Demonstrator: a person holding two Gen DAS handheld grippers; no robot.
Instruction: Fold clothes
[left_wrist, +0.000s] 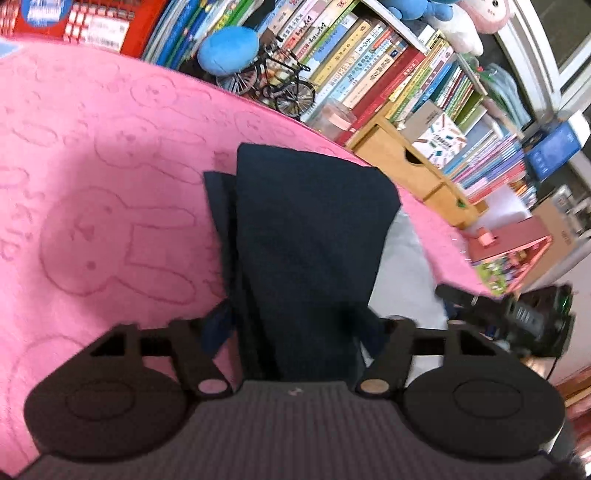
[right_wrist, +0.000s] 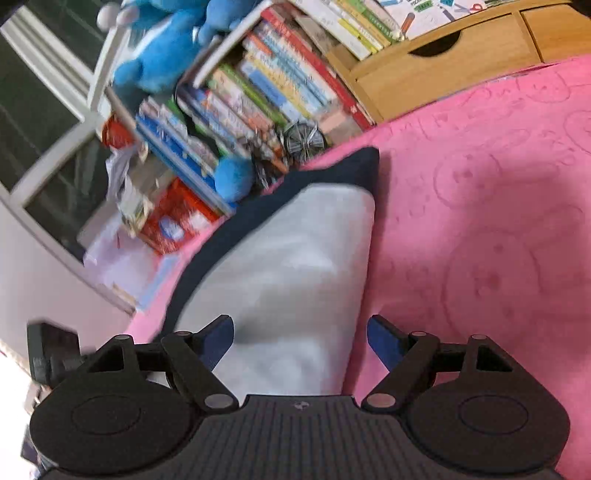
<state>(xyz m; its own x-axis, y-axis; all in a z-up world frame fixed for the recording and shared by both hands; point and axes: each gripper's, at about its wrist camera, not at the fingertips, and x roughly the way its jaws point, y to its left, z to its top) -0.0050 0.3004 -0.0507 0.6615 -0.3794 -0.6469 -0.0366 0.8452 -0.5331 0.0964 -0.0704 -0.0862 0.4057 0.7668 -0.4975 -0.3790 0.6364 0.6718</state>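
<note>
Jaws of the left gripper (left_wrist: 295, 325) stand part-way closed around the near end of a dark navy garment (left_wrist: 314, 221), the cloth bunched between the blue pads, though the left wrist view does not show plainly whether they press on it. Jaws of the right gripper (right_wrist: 300, 341) hang released and wide, nothing pinched, with the pale grey panel (right_wrist: 295, 277) of the same garment lying beneath and ahead of them. That clothing rests on a pink rabbit-embossed blanket (left_wrist: 92, 184) covering the worktop, its navy layer folded over into a long, narrow stack and the grey part showing at one side; the arrangement suggests a fold partly made, with the left jaws placed at the hem to lift or carry it over. Beyond the blanket's edge stand a model bicycle (left_wrist: 273, 85), a wooden drawer box (left_wrist: 406, 162), rows of children's books (left_wrist: 369, 62) and blue plush toys (right_wrist: 166, 55) on the shelves.
</note>
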